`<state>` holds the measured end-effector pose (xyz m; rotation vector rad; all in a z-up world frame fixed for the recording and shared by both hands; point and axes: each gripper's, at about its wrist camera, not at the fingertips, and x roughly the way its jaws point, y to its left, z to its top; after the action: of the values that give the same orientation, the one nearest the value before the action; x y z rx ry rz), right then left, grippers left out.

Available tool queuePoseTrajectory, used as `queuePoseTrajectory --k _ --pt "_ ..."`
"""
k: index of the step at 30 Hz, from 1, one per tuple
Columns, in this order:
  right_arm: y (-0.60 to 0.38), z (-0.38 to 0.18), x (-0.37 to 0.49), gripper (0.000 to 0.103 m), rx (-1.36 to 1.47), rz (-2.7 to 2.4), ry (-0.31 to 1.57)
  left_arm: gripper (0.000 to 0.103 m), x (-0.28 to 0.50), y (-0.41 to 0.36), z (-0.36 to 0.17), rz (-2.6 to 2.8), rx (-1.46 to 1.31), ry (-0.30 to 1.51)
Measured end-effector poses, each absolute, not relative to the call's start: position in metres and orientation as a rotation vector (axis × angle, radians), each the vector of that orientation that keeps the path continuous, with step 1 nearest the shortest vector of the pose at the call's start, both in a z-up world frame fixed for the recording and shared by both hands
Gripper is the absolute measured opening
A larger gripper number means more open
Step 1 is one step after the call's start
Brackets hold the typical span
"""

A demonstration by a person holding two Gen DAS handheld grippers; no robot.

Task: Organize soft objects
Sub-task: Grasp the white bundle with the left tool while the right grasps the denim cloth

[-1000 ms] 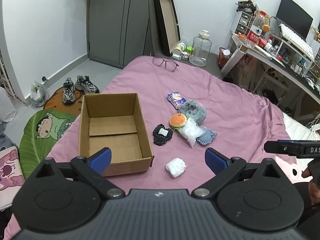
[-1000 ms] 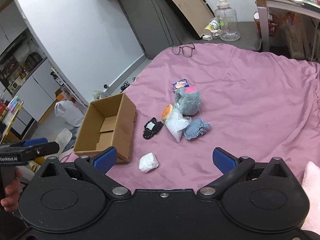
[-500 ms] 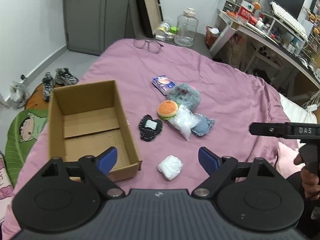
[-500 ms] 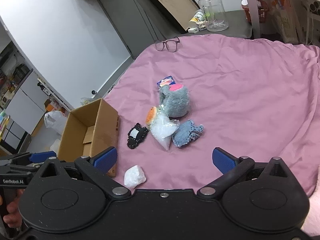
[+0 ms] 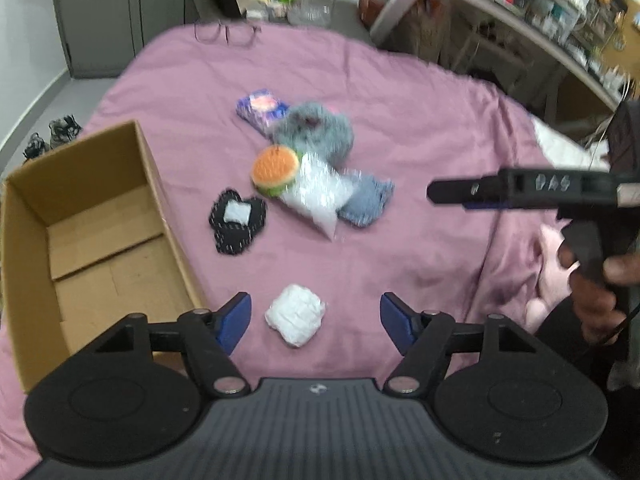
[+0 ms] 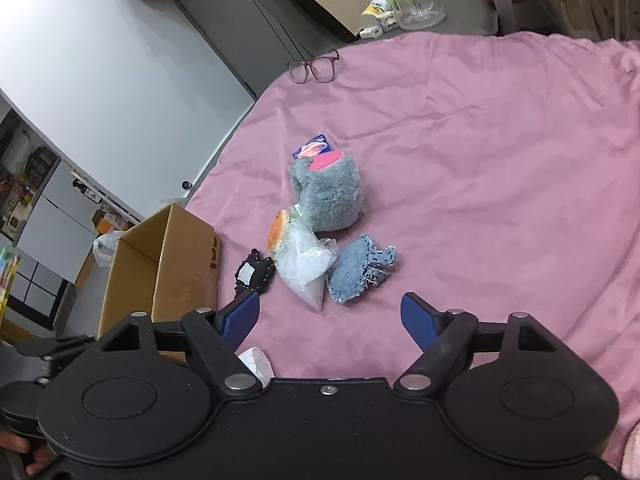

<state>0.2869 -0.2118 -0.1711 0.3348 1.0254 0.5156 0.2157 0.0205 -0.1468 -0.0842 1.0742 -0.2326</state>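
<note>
With both the left gripper (image 5: 315, 322) and right gripper (image 6: 330, 316) spread and empty, the white bundle (image 5: 295, 314) between the left's fingers could squash and slip out of a shallow pinch.

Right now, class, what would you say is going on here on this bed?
A person holds two grippers over a pink bedspread, tidying soft things into an empty cardboard box. Both are open and hold nothing. The left gripper hovers at a white bundle; the right gripper points at a pile: grey plush, burger toy, clear bag, blue cloth, black pouch.
</note>
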Motion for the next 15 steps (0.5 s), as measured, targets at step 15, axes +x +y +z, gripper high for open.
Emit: queuePoseTrajectory --k 15 --pt "-0.217 -0.202 0.306 0.072 0.366 0.543 1.101 0.06 0.255 -0.003 -0.202 -0.17 0.032 1.244"
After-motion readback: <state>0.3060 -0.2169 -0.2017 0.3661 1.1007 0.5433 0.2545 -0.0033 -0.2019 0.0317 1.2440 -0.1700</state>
